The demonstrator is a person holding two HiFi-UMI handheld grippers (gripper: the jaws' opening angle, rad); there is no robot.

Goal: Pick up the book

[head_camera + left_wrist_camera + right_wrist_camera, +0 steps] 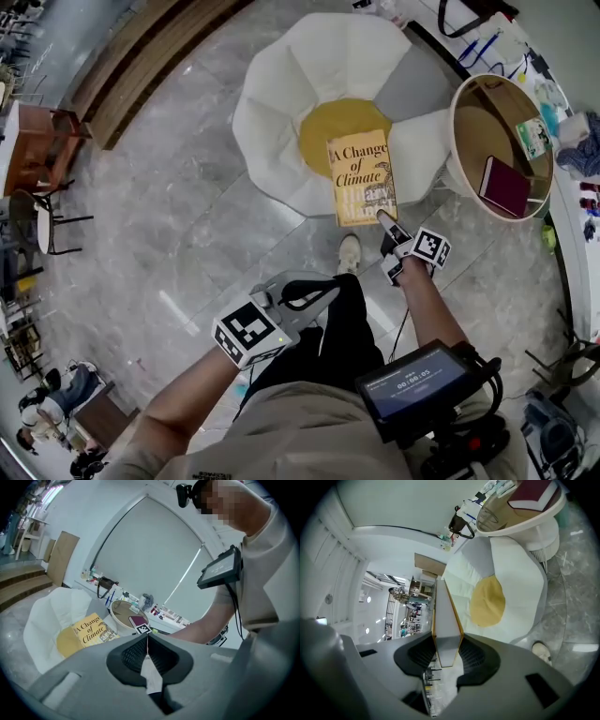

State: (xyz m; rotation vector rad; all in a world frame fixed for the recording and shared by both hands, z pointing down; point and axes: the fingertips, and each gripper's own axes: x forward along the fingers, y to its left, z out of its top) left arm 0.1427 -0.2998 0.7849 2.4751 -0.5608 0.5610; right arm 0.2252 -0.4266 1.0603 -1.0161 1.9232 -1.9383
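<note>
The yellow book (361,178), titled "A Change of Climate", is held up over the front of the white petal-shaped chair (281,84). My right gripper (392,228) is shut on the book's near lower corner. In the right gripper view the book's page edge (446,620) stands on end between the two dark pads. My left gripper (314,292) hangs lower down by the person's leg, its jaws shut together with nothing between them. The left gripper view shows the book (91,629) far off beyond the closed jaws.
A yellow cushion (333,120) lies in the chair's seat. At the right stands a round side table (469,112) with a maroon book (504,186) and a small green book (534,137) on it. The person's shoe (349,253) rests on the grey marble floor.
</note>
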